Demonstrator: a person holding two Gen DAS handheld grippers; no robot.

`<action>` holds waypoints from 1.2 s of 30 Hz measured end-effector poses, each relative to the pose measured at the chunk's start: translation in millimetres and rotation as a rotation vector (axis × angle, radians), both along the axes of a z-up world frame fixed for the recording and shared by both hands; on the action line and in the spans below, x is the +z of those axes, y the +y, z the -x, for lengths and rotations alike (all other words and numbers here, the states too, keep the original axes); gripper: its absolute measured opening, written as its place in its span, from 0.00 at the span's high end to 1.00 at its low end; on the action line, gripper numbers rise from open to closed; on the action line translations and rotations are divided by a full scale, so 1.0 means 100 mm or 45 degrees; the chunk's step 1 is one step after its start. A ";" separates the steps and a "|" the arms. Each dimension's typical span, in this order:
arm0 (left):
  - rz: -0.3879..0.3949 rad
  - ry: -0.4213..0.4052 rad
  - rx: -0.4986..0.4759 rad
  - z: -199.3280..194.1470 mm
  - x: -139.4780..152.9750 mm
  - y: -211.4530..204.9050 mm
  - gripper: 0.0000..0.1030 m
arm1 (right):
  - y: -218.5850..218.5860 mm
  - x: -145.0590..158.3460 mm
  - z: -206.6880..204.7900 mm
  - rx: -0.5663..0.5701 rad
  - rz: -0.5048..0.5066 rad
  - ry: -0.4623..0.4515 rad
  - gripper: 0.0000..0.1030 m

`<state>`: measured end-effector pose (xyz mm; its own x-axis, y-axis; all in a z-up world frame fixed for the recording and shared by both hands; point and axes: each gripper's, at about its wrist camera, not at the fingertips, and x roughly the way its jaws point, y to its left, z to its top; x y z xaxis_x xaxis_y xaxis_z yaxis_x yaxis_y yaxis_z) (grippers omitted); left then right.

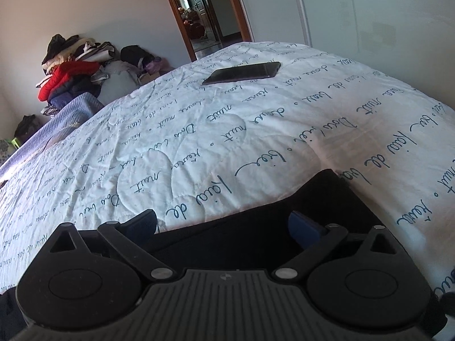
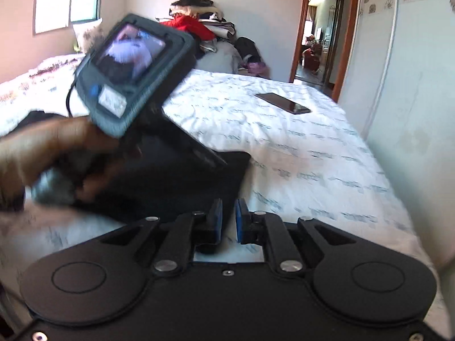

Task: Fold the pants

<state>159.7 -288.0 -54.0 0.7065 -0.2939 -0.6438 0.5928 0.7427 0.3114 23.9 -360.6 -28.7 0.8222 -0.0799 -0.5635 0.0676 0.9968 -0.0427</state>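
Black pants (image 1: 256, 236) lie on a white quilt (image 1: 199, 130) printed with blue script. My left gripper (image 1: 223, 226) hovers over the pants' far edge, jaws wide open, with fabric below the gap and neither blue pad touching it. In the right wrist view the pants (image 2: 176, 182) spread out left of centre. My right gripper (image 2: 229, 217) is shut at their near right edge, which runs in between the pads. A hand (image 2: 42, 156) holds the left gripper's unit above the pants, blurred.
A dark phone (image 1: 241, 74) (image 2: 283, 103) lies on the quilt farther out. A pile of clothes (image 1: 68, 68) (image 2: 196, 22) is heaped beyond the bed. An open doorway (image 1: 204, 8) is behind, and a pale wall (image 2: 412, 113) runs along the bed's right side.
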 end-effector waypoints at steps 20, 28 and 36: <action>0.048 0.015 0.221 0.08 0.04 0.81 0.01 | -0.15 -0.16 -1.04 0.009 0.069 0.125 0.87; 0.108 0.027 0.242 0.17 0.08 1.17 0.01 | -0.17 -0.03 -1.01 -0.016 0.011 0.112 0.85; 0.102 0.067 0.223 0.32 0.02 1.31 0.01 | 0.20 -0.17 -0.74 0.022 0.139 0.197 0.72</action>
<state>127.5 -156.8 -52.4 0.7173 -0.2213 -0.6607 0.4663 0.8570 0.2193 97.5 -340.8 -46.0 0.7284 -0.1342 -0.6718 0.0347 0.9866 -0.1594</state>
